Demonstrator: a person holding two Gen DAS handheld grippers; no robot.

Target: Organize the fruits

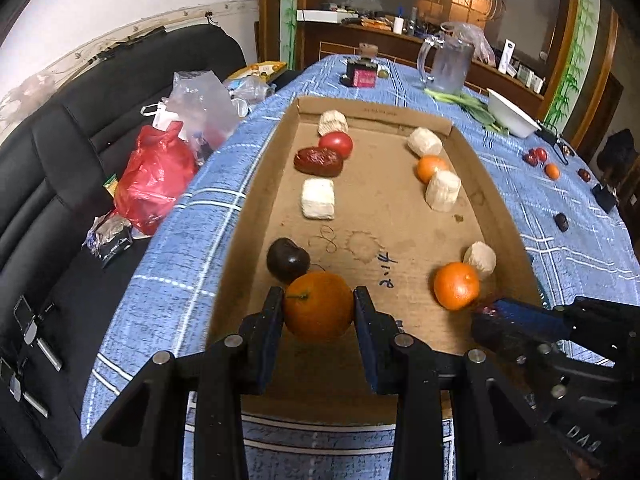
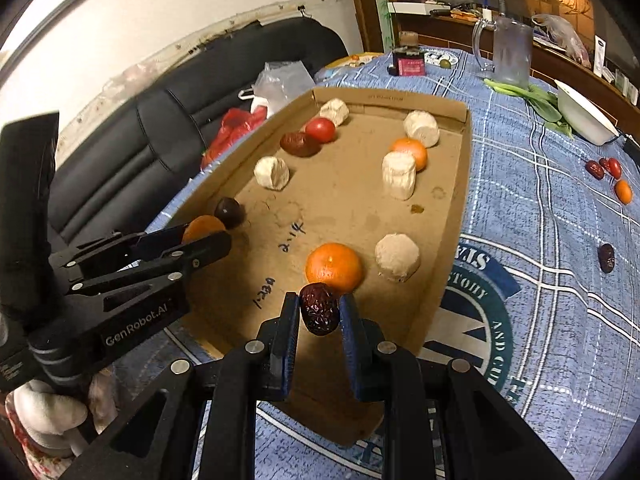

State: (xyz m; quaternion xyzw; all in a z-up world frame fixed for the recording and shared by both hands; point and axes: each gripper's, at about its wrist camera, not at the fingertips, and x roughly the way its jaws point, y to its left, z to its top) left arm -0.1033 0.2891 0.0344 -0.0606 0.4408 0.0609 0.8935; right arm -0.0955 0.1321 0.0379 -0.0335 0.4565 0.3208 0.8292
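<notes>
the left claw (image 1: 319,307) is clamped on an orange (image 1: 319,306), its pads pressed to either side, and holds it over the near left part of the cardboard tray (image 1: 376,114) on the blue checked counter (image 1: 168,248). a dark plum (image 1: 287,260) lies just beside the orange at about 10 o'clock; farther along that left row are a white block (image 1: 318,199), a red date (image 1: 318,162) and a tomato (image 1: 337,145). to the right, the right claw (image 2: 319,314) is clamped on a wrinkled date (image 2: 319,314) over the tray's near right part, with a second orange (image 2: 334,268) just beyond it at 12 o'clock and a pale chunk (image 2: 397,258) at 2 o'clock of that. loose fruit (image 2: 608,176) waits on the cloth far right, well apart from the tray. the step in hand looks like placing: both pieces carried in to extend the two rows. next, each claw likely needs to lower to the cardboard, part its pads gently so nothing rolls, then fetch the remaining fruit.
</notes>
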